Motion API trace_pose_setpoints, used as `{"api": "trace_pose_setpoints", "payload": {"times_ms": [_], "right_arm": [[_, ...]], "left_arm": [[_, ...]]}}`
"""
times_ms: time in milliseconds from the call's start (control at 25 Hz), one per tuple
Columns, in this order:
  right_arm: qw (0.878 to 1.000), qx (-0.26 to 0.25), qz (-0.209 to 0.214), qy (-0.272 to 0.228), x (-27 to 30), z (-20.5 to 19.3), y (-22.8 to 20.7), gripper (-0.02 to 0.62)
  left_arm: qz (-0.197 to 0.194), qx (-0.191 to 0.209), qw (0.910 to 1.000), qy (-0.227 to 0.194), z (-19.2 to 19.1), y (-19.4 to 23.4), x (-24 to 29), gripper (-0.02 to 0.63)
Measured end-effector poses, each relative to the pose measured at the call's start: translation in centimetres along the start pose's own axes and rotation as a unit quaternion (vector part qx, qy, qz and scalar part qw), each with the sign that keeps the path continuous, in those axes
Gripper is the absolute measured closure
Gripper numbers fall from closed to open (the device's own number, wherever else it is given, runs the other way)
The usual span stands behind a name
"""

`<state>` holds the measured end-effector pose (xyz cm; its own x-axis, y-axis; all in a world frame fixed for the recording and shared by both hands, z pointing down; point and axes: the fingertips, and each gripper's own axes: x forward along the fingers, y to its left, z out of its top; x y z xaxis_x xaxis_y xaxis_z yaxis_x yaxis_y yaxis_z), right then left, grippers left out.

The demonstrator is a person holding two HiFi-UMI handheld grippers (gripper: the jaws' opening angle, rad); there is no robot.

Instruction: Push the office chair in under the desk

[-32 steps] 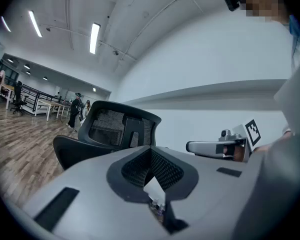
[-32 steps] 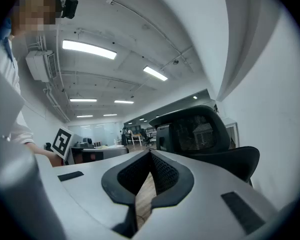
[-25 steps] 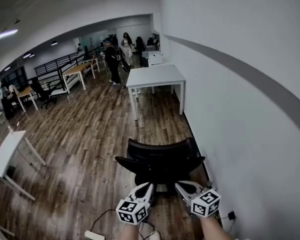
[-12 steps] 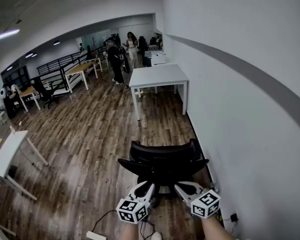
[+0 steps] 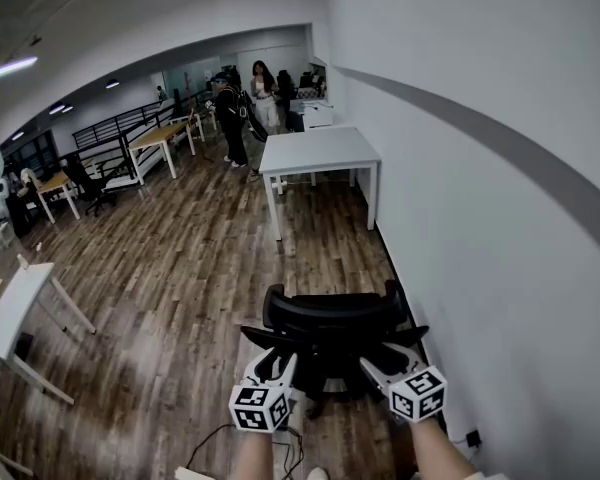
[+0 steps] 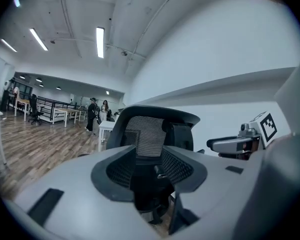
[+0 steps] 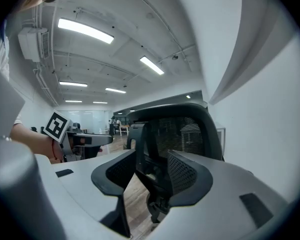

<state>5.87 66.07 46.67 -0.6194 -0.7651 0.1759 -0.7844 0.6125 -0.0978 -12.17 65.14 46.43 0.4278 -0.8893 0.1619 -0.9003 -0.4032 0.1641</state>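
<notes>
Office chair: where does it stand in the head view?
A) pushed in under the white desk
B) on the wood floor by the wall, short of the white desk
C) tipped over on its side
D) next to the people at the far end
B: the office chair stands upright on the wood floor beside the wall, with bare floor between it and the white desk.

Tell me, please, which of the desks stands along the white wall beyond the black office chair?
The white desk by the right-hand wall, straight ahead of the black office chair; the wooden-topped desks stand away to the left.
</notes>
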Motion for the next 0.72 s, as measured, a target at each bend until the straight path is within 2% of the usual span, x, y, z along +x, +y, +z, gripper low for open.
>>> {"api": "trace_pose_setpoints", "payload": {"times_ms": [200,360,720], "right_arm": [[0.997,0.001,-0.078,0.013,0.9,1.1,-5.4,0.388],[0.991,0.007,-0.13,0.022,1.5,1.5,-9.2,0.376],[0.983,0.018,-0.182,0.025,3.1,2.0,-12.7,0.357]], "left_arm": [[0.033,0.016,0.9992,0.018,1.7,4.0,2.2,0.432],[0.041,0.029,0.9982,0.033,2.3,6.0,4.2,0.421],[0.039,0.047,0.996,0.065,2.4,8.1,8.0,0.404]]}}
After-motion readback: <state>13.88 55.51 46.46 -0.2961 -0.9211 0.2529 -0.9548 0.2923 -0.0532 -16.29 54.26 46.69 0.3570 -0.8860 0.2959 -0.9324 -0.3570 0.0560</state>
